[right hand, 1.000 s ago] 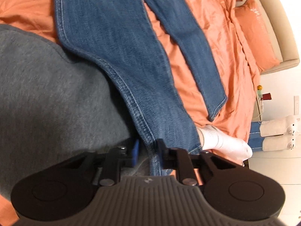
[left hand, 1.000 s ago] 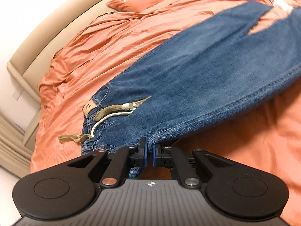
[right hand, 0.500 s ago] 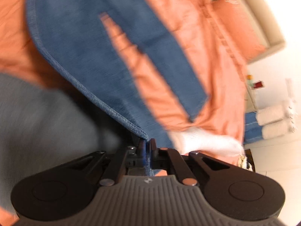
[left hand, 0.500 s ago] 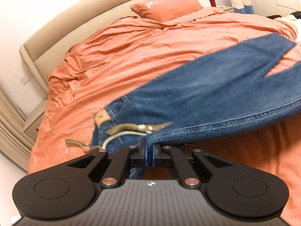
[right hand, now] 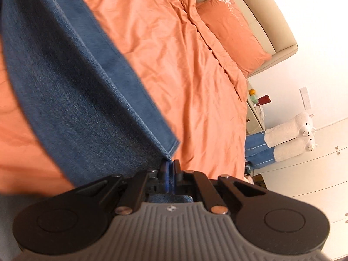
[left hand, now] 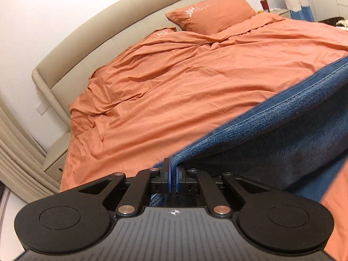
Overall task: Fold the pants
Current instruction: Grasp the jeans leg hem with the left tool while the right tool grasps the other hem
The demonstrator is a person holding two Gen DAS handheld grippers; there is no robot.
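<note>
The blue denim pants (left hand: 280, 134) hang lifted above the orange bed. My left gripper (left hand: 173, 171) is shut on a seamed edge of the pants, and the fabric stretches up and to the right from its jaws. In the right wrist view my right gripper (right hand: 170, 169) is shut on the hem end of a pant leg (right hand: 71, 91), which runs up and left from the jaws. The waistband and drawstring are hidden.
The orange bedsheet (left hand: 174, 91) is wrinkled toward the beige headboard (left hand: 108, 21). Orange pillows (left hand: 211, 13) lie at the head. A nightstand (right hand: 255, 111) with small items, two plush toys (right hand: 291, 132) and white cabinets (right hand: 315, 174) stand beside the bed.
Both grippers have lifted the pants off the bed. The waistband with its drawstring has left the left view, and the pants now hang stretched between the grippers.
</note>
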